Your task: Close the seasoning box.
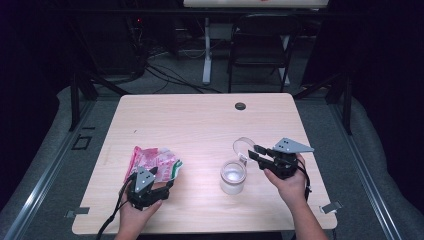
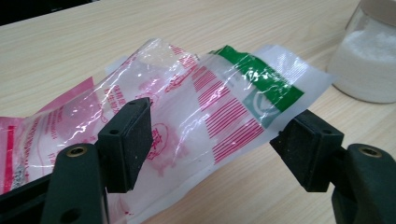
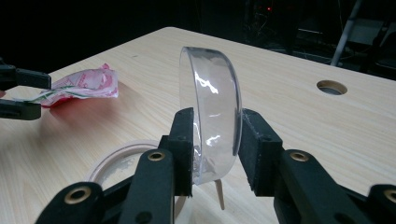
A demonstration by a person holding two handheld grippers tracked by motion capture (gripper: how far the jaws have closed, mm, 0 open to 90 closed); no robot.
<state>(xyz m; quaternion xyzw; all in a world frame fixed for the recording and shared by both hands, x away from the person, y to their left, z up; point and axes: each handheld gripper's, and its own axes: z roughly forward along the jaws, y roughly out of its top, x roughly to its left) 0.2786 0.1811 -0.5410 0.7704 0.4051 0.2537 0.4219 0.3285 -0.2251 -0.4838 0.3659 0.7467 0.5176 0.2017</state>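
A crumpled clear plastic bag (image 1: pixel 152 162) with pink, red and green print lies on the table's left front. My left gripper (image 1: pixel 159 176) is open just behind it. In the left gripper view the bag (image 2: pixel 201 107) lies between the spread pads (image 2: pixel 128 140), which stand apart from it. A glass jar (image 1: pixel 233 176) of white powder stands lidless at the right front. My right gripper (image 1: pixel 252 151) is shut on the jar's clear round lid (image 1: pixel 243 146). It holds the lid (image 3: pixel 212 107) on edge above the jar's open mouth (image 3: pixel 116 161).
The wooden table (image 1: pixel 200 120) has a round cable hole (image 1: pixel 240 106) near its far edge. A dark folding chair (image 1: pixel 260 45) and a white desk leg (image 1: pixel 206 50) stand on the floor beyond. The jar (image 2: pixel 369 60) stands close to the bag's right.
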